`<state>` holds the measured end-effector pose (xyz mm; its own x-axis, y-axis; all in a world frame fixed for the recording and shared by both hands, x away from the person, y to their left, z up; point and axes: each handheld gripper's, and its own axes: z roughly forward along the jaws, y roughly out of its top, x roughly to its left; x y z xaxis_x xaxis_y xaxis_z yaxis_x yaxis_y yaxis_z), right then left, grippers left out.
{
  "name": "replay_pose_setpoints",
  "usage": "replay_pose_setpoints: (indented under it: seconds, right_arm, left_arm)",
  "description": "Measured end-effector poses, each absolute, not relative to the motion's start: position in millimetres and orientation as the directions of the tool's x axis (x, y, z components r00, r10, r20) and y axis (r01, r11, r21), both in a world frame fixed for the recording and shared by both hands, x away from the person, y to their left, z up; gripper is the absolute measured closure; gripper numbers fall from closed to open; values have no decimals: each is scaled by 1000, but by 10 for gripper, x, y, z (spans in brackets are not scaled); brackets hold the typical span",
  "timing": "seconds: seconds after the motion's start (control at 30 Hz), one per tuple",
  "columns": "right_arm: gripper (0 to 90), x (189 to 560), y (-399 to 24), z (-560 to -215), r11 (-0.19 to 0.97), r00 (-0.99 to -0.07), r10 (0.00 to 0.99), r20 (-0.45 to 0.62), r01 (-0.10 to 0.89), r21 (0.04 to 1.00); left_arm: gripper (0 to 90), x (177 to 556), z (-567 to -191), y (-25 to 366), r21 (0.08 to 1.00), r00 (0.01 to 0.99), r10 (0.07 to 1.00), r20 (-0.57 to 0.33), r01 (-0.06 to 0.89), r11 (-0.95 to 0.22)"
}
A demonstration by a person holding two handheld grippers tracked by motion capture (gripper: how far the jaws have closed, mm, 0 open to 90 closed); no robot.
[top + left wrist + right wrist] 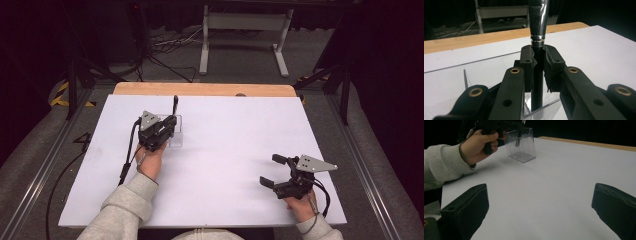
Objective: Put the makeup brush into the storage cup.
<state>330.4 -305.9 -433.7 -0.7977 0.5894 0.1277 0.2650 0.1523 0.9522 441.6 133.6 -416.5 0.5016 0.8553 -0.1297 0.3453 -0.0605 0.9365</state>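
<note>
Holding a utensil (538,75) upright by its dark handle, my left gripper (169,126) is clamped tight, the stem reaching down into a clear box (521,143) on the white table (225,150). Placement looks nearly done; release remains. Left gripper view shows the pinch; high view doesn't. Right gripper (273,171) idles, jaws wide, empty.
</note>
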Motion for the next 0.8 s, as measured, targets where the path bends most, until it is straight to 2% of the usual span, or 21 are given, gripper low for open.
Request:
replay_pose_setpoints:
  seconds: [0.5, 0.63, 0.7, 0.73, 0.77, 0.8]
  right_arm:
    - [16, 3329, -3034, -4327, 155, -804, 582, 125, 260, 953]
    - [16, 3335, -3033, -4320, 153, -803, 582, 124, 258, 954]
    - [16, 3340, -3036, -4314, 151, -801, 586, 123, 257, 955]
    - [16, 3340, -3036, -4314, 151, -801, 586, 123, 257, 955]
    - [16, 3345, -3038, -4308, 150, -800, 588, 123, 256, 955]
    - [16, 3349, -3039, -4302, 148, -799, 589, 122, 256, 955]
  left_arm:
    - [768, 4405, -4203, 1357, 919, 509, 849, -140, 386, -80]
    - [624, 4372, -4171, 1388, 921, 542, 822, -176, 385, -56]
    - [471, 4331, -4117, 1416, 929, 579, 798, -169, 364, -67]
    - [359, 4331, -4117, 1416, 929, 579, 798, -169, 364, -67]
    - [359, 4320, -4098, 1435, 932, 598, 784, -168, 355, -70]
    - [289, 4311, -4079, 1457, 935, 620, 763, -183, 349, -60]
